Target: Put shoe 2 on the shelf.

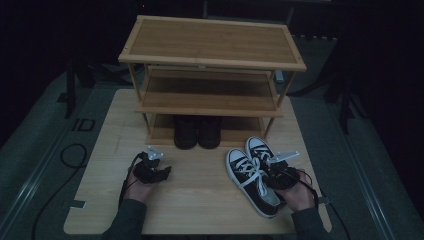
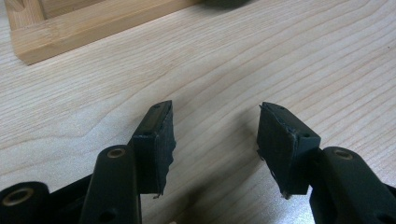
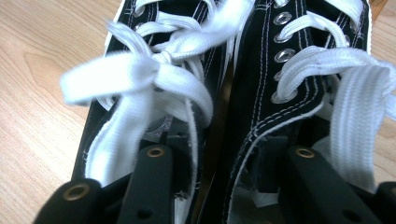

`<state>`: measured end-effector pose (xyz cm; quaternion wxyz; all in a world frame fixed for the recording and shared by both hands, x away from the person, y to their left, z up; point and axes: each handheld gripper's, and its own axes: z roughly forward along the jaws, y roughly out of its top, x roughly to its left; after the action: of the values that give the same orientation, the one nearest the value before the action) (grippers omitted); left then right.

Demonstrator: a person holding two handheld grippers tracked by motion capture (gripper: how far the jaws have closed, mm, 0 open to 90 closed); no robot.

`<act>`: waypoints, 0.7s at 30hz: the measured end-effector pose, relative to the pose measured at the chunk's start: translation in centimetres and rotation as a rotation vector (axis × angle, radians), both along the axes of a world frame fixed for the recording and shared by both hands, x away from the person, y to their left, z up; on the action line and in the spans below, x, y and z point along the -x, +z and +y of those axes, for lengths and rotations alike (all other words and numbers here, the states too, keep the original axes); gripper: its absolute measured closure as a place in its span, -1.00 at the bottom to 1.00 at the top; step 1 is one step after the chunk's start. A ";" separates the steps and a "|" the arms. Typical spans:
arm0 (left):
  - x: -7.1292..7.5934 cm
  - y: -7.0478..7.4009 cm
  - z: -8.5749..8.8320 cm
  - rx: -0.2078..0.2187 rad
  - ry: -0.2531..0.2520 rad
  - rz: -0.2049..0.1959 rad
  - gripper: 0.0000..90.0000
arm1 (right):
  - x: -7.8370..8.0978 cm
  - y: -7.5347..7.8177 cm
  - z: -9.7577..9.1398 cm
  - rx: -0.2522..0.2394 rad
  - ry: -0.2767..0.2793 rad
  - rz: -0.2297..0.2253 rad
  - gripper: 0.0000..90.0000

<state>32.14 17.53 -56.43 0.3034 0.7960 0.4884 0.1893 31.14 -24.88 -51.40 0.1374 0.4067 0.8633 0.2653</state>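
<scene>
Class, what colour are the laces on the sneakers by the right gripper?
White laces on black sneakers, clearest in the right gripper view.

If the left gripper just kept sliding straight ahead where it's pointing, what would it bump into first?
Probably the wooden shoe rack. The left gripper stands open with nothing between its jaws, over bare table, and the rack's bottom rail lies ahead, a bit to the left. How far is hard to judge, and it might slip past the rail's end.

— What am I looking at? I see a pair of black sneakers (image 1: 252,172) with white laces and toe caps.

— I see them side by side, touching, upright on the table's (image 1: 200,200) right side, toes toward the rack (image 1: 210,107).
</scene>
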 end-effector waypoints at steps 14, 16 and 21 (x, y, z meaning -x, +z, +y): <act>0.0 0.0 0.0 0.002 0.001 -0.002 0.04 | -0.4 0.1 -0.9 -0.029 0.038 0.015 0.89; 0.0 0.0 0.0 0.002 0.001 -0.002 0.04 | -0.4 0.1 -1.0 -0.034 0.041 0.018 0.89; 0.1 0.0 0.0 0.002 0.000 0.000 0.04 | -0.4 0.1 -1.3 -0.049 0.046 0.004 0.90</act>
<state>32.07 17.50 -56.44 0.3041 0.7956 0.4886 0.1892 31.58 -26.18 -51.33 0.1196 0.3907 0.8659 0.2884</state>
